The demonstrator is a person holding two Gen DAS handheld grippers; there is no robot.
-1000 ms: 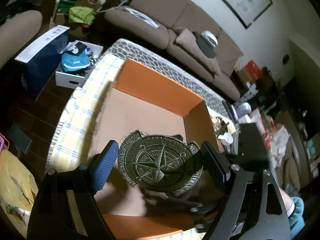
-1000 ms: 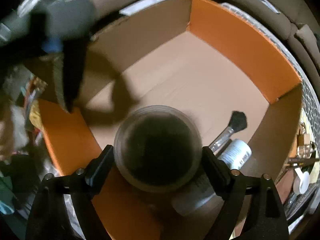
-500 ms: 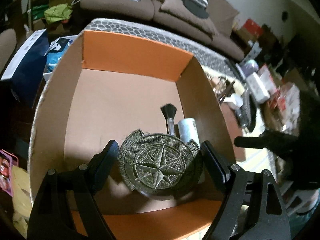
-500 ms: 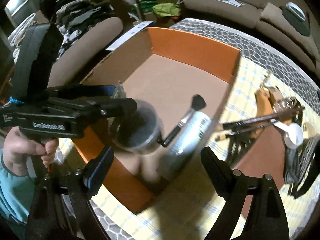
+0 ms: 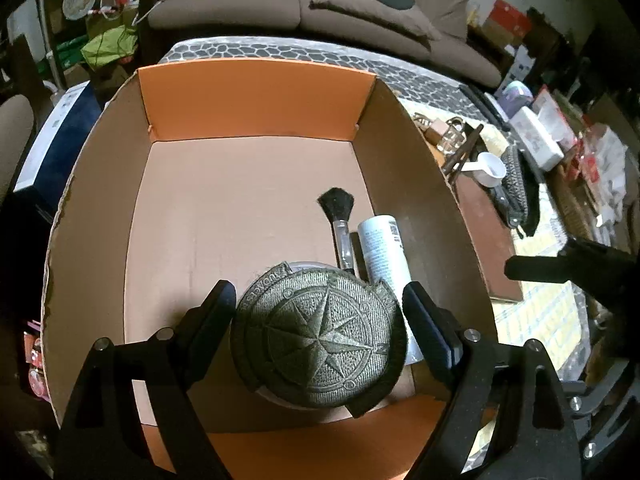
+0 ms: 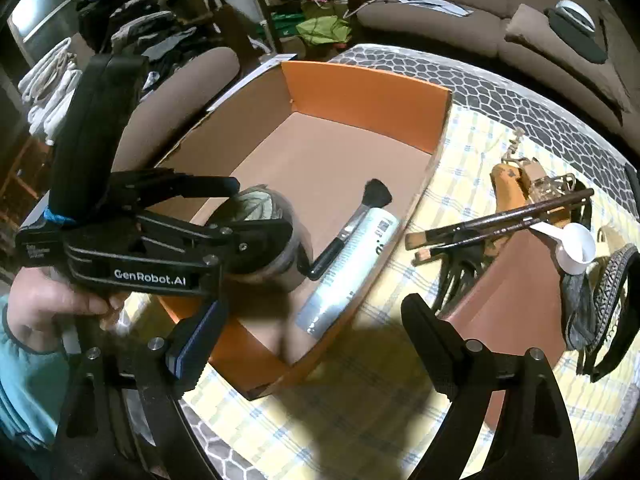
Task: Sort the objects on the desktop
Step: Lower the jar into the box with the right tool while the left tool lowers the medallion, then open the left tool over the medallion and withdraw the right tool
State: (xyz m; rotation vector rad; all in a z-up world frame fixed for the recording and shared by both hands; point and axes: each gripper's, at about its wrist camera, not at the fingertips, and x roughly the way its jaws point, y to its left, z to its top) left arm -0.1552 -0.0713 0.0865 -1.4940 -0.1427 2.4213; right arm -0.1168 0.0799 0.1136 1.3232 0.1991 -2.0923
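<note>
Left wrist: left gripper [image 5: 318,300] has swung over the orange box [image 5: 256,96], fingers just easing apart around the compass patch [image 5: 320,336], apparently resting beside brush [image 5: 336,204] and tube [image 5: 384,248] | Right wrist: right gripper [image 6: 310,324], wide and empty, has left its jar [image 6: 280,264] boxed; sticks [image 6: 500,220], scoop [image 6: 576,248] await on checked cloth [image 6: 360,420]; cluttered lounge, brown sofa [image 6: 480,12].
</note>
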